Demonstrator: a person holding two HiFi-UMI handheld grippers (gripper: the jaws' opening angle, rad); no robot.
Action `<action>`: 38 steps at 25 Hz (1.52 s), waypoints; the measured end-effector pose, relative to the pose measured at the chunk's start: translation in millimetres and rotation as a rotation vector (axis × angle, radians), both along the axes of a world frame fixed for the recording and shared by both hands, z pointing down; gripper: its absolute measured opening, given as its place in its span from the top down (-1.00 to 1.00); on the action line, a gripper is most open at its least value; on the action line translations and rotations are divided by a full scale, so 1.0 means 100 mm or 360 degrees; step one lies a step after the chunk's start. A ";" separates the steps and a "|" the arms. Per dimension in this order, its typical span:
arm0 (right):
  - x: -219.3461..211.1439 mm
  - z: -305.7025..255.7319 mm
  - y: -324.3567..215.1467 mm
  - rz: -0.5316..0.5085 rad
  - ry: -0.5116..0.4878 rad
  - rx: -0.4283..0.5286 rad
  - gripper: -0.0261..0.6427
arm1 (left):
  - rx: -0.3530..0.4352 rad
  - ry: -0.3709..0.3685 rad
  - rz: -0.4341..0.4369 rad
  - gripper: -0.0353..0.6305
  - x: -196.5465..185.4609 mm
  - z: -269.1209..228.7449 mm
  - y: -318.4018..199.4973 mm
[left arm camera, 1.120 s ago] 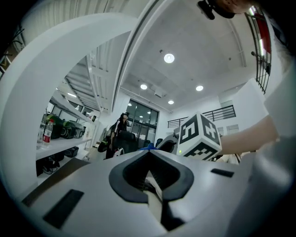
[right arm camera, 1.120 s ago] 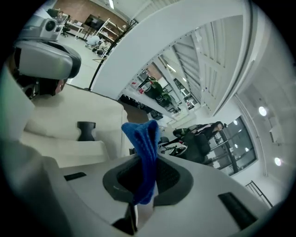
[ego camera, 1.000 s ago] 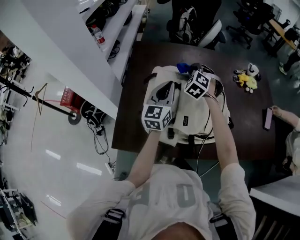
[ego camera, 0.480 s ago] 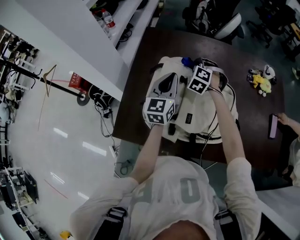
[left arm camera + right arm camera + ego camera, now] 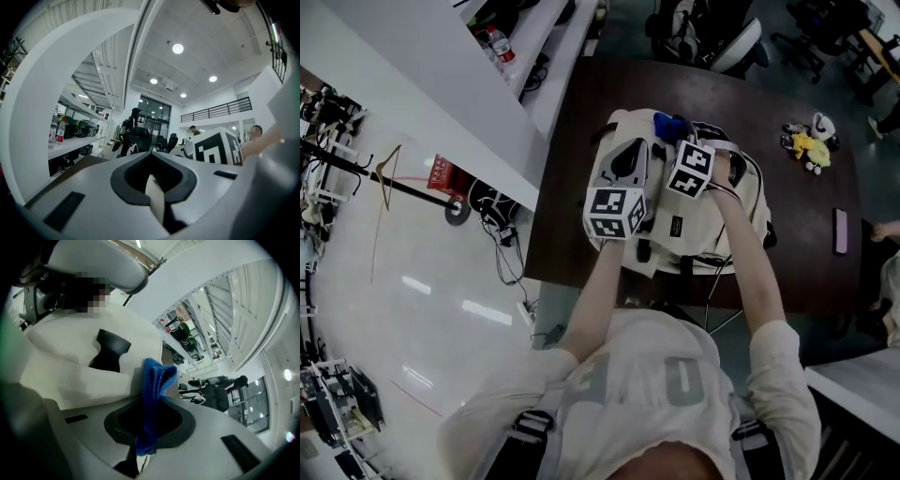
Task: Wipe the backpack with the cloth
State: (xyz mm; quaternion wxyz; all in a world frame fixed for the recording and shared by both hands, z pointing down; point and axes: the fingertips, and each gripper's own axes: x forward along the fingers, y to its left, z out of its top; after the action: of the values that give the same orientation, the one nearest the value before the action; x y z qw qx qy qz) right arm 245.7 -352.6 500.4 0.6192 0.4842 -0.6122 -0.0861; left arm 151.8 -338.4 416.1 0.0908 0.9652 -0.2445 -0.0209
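Backpack [image 5: 675,242], cream-coloured, is laid flat on the dark table [image 5: 577,178]. A blue cloth [image 5: 154,380] is pinched in the right gripper [image 5: 143,446] at the pack's far end. The left gripper [image 5: 154,199] is held over the pack's left side, its jaws closed on nothing.

To your left, a pale glossy floor [image 5: 403,309] catches strips of light, and a long white shelf unit [image 5: 422,75] runs away beside it with bottles [image 5: 494,45] on a far ledge. Before you stands a dark brown table [image 5: 806,267], office chairs [image 5: 741,47] at its far end. Overhead are round recessed ceiling lights [image 5: 177,48], with tall glazed doors [image 5: 152,112] far off and a railed balcony [image 5: 215,111] to their right.
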 end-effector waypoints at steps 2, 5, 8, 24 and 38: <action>-0.04 -0.02 0.08 0.0028 -0.0001 0.0018 0.80 | 0.0000 0.0005 0.0024 0.88 0.00 0.00 0.02; -0.11 -0.05 0.21 0.0068 0.0005 0.0038 0.80 | -0.0005 0.0022 0.0069 0.88 0.01 -0.02 0.04; -0.18 -0.05 0.33 0.0108 0.0037 0.0065 0.80 | 0.0016 0.0046 0.0148 0.88 0.02 -0.06 0.10; -0.80 0.04 1.25 0.0140 0.0037 0.0086 0.80 | 0.0153 0.0013 0.0227 0.88 -0.40 -0.07 0.91; -1.75 0.58 2.20 0.0085 0.0049 0.0005 0.80 | 0.0099 -0.0064 0.0153 0.88 -1.47 0.35 1.97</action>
State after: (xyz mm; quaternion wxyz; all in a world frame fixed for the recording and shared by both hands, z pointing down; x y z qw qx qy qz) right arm 70.7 -132.7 557.9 0.6298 0.5001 -0.5892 -0.0780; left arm 4.6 -140.9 451.5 0.0568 0.9784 -0.1988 -0.0046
